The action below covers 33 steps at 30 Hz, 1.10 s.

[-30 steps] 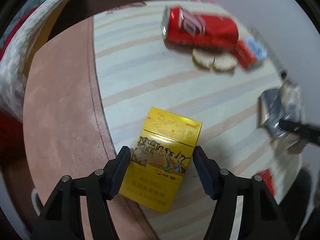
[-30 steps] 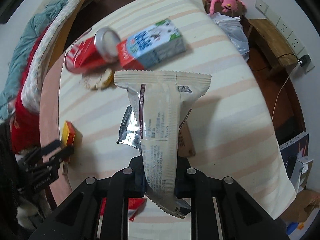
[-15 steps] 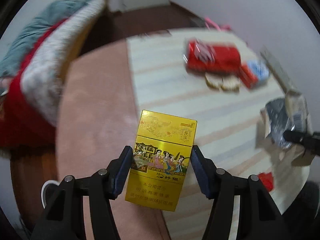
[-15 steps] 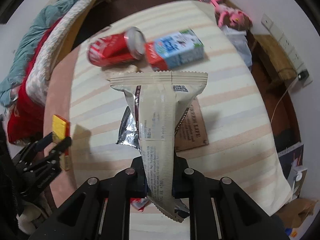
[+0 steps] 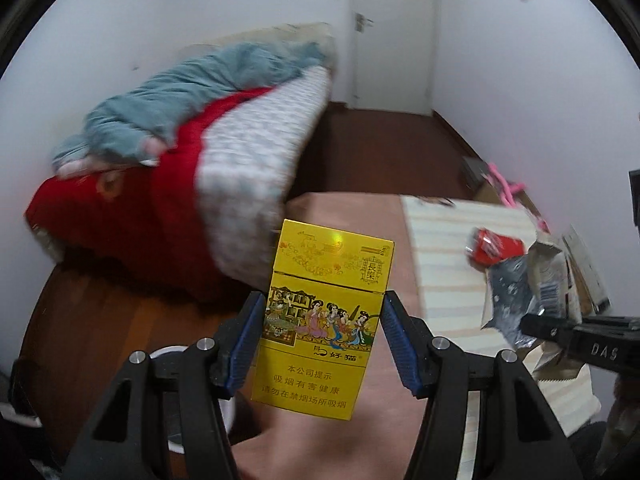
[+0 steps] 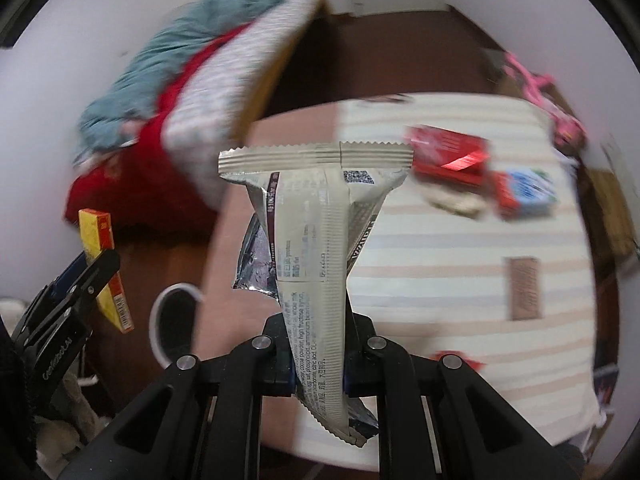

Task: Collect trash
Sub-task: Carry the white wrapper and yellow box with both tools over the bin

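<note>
My left gripper [image 5: 322, 340] is shut on a yellow cigarette pack [image 5: 320, 312] and holds it upright in the air, off the table. The pack also shows edge-on in the right wrist view [image 6: 105, 264], held by the left gripper [image 6: 80, 276]. My right gripper [image 6: 318, 354] is shut on a torn beige snack wrapper [image 6: 316, 240] with a silver lining, lifted above the table. The wrapper shows in the left wrist view [image 5: 532, 284] at the right. A red soda can [image 6: 448, 154] and a blue-and-red carton [image 6: 524, 194] lie on the striped tablecloth [image 6: 440, 240].
A white-rimmed bin [image 6: 176, 320] stands on the floor left of the table, below the grippers. A bed with red and teal bedding [image 5: 180, 152] is behind. A brown card [image 6: 524, 288], a small red wrapper [image 6: 460, 360] and biscuits [image 6: 452, 200] lie on the table.
Both grippers have risen and swung left off the table, carrying the cigarette pack and the wrapper. The views now tilt up toward the bed and the floor bin.
</note>
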Tool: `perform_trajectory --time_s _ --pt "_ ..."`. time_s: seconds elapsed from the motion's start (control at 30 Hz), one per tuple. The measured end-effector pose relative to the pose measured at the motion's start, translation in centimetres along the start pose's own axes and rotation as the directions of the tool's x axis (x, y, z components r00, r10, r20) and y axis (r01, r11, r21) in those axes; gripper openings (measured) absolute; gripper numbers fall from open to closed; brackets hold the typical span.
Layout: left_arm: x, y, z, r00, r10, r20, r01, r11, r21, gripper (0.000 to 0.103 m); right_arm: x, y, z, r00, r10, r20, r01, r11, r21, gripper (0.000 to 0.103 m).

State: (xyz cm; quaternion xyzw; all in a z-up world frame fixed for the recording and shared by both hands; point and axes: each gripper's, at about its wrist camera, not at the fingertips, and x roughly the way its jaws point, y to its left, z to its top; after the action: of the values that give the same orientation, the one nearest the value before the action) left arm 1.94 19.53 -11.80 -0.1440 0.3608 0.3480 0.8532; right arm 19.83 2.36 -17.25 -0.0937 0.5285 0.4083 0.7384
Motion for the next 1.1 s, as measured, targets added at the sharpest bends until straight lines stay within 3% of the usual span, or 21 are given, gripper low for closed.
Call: perform_trajectory --time_s 0.3,0.47,0.67,0.8,0.93,1.1 --pt "-3.7 14.2 -2.9 0.986 0.164 -0.007 -0.163 0.973 -0.162 0.056 4.7 16.9 -2.0 0.988 0.132 -0.085 -0.147 0.970 -0.195 0.015" --pt "-2.8 20.6 -5.7 0.980 0.184 -0.070 -0.196 0.946 -0.258 0.056 9.4 24.1 -3.7 0.975 0.147 -0.168 -0.188 0.948 -0.258 0.015" --pt "2.6 28.1 -10.0 0.976 0.039 -0.215 -0.134 0.885 -0.446 0.056 17.5 30.4 -6.2 0.953 0.101 -0.284 -0.189 0.934 -0.303 0.015" --pt "7.5 31.9 -13.2 0.948 -0.070 -0.310 -0.113 0.838 -0.534 0.056 24.0 31.8 -8.0 0.923 0.059 -0.380 -0.180 0.940 -0.290 0.015" --pt "13.1 34.1 -16.0 0.899 -0.194 -0.393 -0.086 0.801 -0.593 0.056 30.1 32.0 -9.5 0.886 0.022 -0.464 -0.165 0.949 -0.270 0.015" --pt "17.8 36.1 -18.3 0.851 -0.238 -0.468 -0.136 0.761 -0.634 0.057 36.5 32.9 -10.8 0.844 -0.016 -0.537 -0.154 0.950 -0.271 0.015"
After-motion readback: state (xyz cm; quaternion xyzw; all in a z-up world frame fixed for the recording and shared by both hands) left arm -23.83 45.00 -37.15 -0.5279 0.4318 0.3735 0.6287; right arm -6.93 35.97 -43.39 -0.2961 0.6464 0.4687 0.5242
